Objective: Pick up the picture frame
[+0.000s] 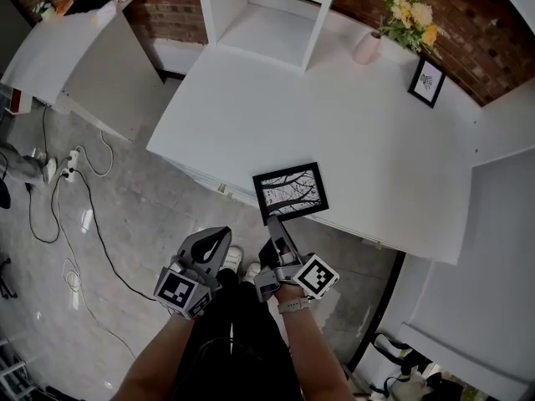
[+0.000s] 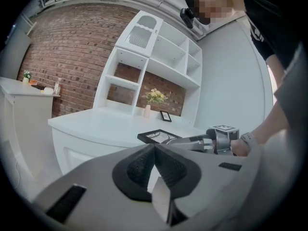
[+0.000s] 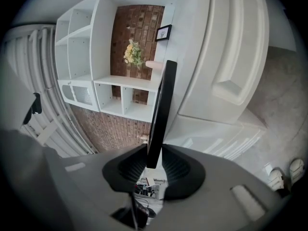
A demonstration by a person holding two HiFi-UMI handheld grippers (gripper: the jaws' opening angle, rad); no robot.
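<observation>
The black picture frame (image 1: 291,192) with a tree print lies at the front edge of the white table (image 1: 251,115), its near corner sticking out past the edge. My right gripper (image 1: 277,226) reaches it from below the edge and is shut on that near corner. In the right gripper view the frame (image 3: 161,105) shows edge-on, with both pads of the right gripper (image 3: 154,150) against it. My left gripper (image 1: 220,237) hangs to the left, off the table, shut and empty. The left gripper view shows the left gripper (image 2: 154,147), with the frame (image 2: 155,135) and the right gripper (image 2: 185,141) beyond.
At the table's back stand a white shelf unit (image 1: 269,15), a pink vase with yellow flowers (image 1: 368,47) and a small black frame (image 1: 426,80). Cables and a power strip (image 1: 71,164) lie on the grey floor to the left. The person's shoes (image 1: 238,261) are below the edge.
</observation>
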